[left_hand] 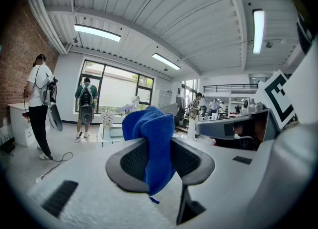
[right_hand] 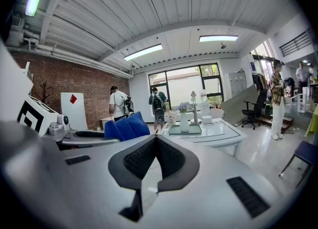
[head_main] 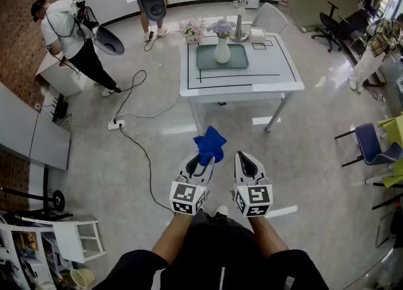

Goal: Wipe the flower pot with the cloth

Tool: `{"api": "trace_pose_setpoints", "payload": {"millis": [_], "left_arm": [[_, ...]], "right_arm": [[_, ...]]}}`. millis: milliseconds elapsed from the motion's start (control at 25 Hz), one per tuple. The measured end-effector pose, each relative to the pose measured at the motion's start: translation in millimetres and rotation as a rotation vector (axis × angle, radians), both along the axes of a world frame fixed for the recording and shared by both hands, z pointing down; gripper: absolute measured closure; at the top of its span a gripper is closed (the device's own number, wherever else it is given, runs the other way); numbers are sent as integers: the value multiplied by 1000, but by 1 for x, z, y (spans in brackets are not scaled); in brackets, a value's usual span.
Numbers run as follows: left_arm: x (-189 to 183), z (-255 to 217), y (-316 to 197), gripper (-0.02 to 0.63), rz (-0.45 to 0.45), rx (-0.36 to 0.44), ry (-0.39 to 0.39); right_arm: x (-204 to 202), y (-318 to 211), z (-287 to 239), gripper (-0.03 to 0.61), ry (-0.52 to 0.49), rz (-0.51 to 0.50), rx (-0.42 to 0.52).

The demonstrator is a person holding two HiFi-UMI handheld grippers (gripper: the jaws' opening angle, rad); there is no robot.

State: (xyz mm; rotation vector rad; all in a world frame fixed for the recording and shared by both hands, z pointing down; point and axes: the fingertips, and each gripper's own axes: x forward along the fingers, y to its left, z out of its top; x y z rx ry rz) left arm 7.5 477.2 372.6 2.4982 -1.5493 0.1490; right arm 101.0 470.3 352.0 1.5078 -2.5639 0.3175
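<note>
Left claw clamped on cloth; right claw together, empty. Likely approach step — flower pot upper centre, well apart; next, close in.

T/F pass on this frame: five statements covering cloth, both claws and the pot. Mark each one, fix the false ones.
1. The left claw is shut on the blue cloth. True.
2. The right claw holds a second cloth. False: its jaws are together with nothing between them.
3. The flower pot stands on a tray on the table. True.
4. The blue cloth is touching the flower pot. False: it is held well short of the table, apart from the pot.
5. The flower pot lies tipped on its side. False: it stands upright.
</note>
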Motion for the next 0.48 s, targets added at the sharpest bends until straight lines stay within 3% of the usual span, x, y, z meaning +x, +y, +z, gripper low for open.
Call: {"api": "trace_pose_setpoints", "payload": {"millis": [480], "left_arm": [[9,5,-5,489,-10,-7,-10]], "right_arm": [[17,1,7,569,-56,-23,-14]]}}
